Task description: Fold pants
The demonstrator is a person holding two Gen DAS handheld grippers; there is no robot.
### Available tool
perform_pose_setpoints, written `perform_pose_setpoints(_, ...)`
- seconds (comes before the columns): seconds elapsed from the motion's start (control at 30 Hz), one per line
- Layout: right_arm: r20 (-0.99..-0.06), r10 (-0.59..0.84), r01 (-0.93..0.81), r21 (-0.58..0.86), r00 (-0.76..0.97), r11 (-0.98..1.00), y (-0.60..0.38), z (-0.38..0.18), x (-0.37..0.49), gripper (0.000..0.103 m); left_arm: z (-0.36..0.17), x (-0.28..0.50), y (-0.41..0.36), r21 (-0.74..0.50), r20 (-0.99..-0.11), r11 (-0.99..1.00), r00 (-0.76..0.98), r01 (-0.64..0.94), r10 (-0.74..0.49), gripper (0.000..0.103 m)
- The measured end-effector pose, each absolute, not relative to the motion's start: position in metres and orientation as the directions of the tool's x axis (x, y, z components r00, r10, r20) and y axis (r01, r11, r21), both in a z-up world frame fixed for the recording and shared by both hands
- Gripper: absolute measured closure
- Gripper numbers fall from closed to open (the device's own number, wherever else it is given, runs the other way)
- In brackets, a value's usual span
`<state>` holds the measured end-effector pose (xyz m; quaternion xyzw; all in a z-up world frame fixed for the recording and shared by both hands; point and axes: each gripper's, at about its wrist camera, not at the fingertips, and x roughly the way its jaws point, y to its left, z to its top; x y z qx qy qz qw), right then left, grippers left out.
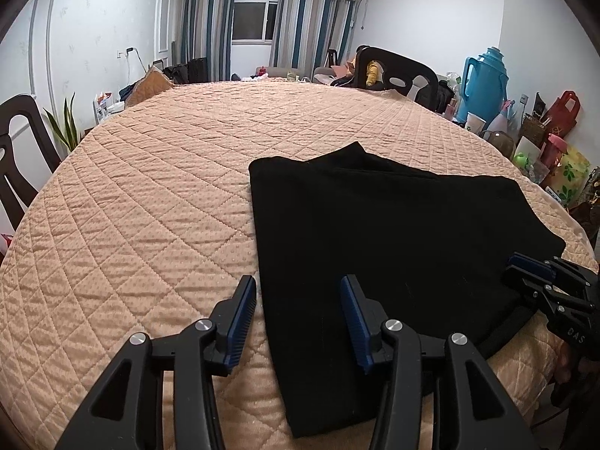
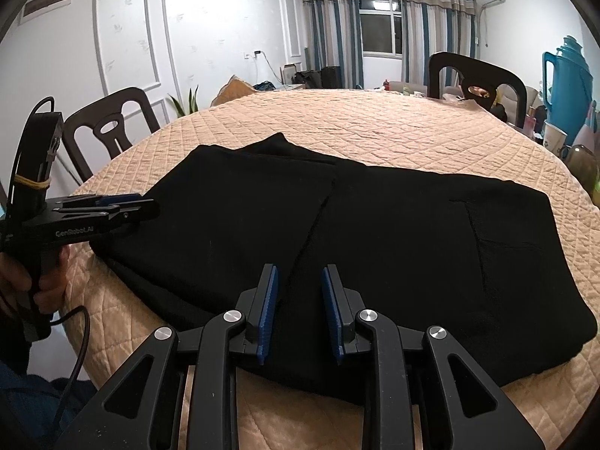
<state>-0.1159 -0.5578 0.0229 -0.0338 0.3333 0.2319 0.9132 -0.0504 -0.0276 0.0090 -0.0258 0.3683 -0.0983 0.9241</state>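
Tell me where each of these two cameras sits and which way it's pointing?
Left wrist: rides the left gripper, facing across the quilted table at the black pants; its open fingers show, plus the right gripper.
Right wrist: rides the right gripper, over the pants' near edge; the left gripper and the hand holding it show.
Shared: pants, table, window.

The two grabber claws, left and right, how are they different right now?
The left gripper has its jaws spread wide; the right gripper has its jaws closer together, though still apart. The left gripper straddles the left edge of the black pants, one finger over the quilted table cover; the right gripper sits over the pants' middle seam. Both have blue finger pads and hold nothing.
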Motion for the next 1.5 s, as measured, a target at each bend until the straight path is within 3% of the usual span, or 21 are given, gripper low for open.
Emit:
perform_pose_setpoints(0.23,-0.641,0.360,-0.430,0.051,0.678,0.901,-0.565,0.025,-0.120,0.077,0.016,-0.065,-0.020,-0.155,-0.646,0.970,0.723,0.189,-0.245,0.053)
perform_pose_setpoints(0.4,-0.621,0.360,-0.364,0.127,0.697,0.923,-0.589,0.029,-0.122,0.077,0.029,-0.067,-0.027,-0.158,-0.601,0.959,0.748,0.234,-0.282,0.053)
perform_pose_setpoints(0.57,-0.601,0.373,-0.313,0.208,0.707,0.927,-0.620,0.027,-0.122,0.077,0.011,-0.056,-0.046,-0.115,-0.645,0.957,0.713,0.265,-0.275,0.053)
perform_pose_setpoints(0.7,-0.611,0.262,-0.227,0.136,0.747,0.964,-0.640,0.033,-0.127,0.077,0.012,-0.060,-0.049,-0.097,-0.637,0.955,0.720,0.280,-0.275,0.053)
perform_pose_setpoints(0.8,-0.620,0.246,-0.123,0.234,0.745,0.964,-0.675,0.031,-0.134,0.077,0.012,-0.060,-0.047,-0.113,-0.635,0.953,0.718,0.280,-0.287,0.053)
perform_pose_setpoints(0.9,-0.598,0.315,-0.076,0.390,0.737,0.918,-0.703,0.029,-0.147,0.077,0.011,-0.061,-0.049,-0.102,-0.630,0.955,0.725,0.279,-0.279,0.053)
perform_pose_setpoints(0.93,-0.609,0.306,-0.046,0.404,0.732,0.913,-0.708,0.028,-0.149,0.065,0.011,-0.062,-0.049,-0.098,-0.629,0.956,0.727,0.278,-0.276,0.053)
perform_pose_setpoints(1.0,-0.634,0.267,0.021,0.409,0.726,0.912,-0.715,0.025,-0.155,0.053,0.011,-0.062,-0.050,-0.095,-0.628,0.956,0.729,0.277,-0.273,0.053)
perform_pose_setpoints(1.33,-0.581,0.350,0.079,0.585,0.735,0.807,-0.731,0.019,-0.131,0.049,0.011,-0.060,-0.051,-0.102,-0.629,0.955,0.726,0.278,-0.278,0.052)
perform_pose_setpoints(1.5,-0.497,0.319,0.095,0.642,0.807,0.761,-0.736,0.019,-0.138,0.049,0.011,-0.060,-0.050,-0.106,-0.626,0.954,0.727,0.279,-0.282,0.052)
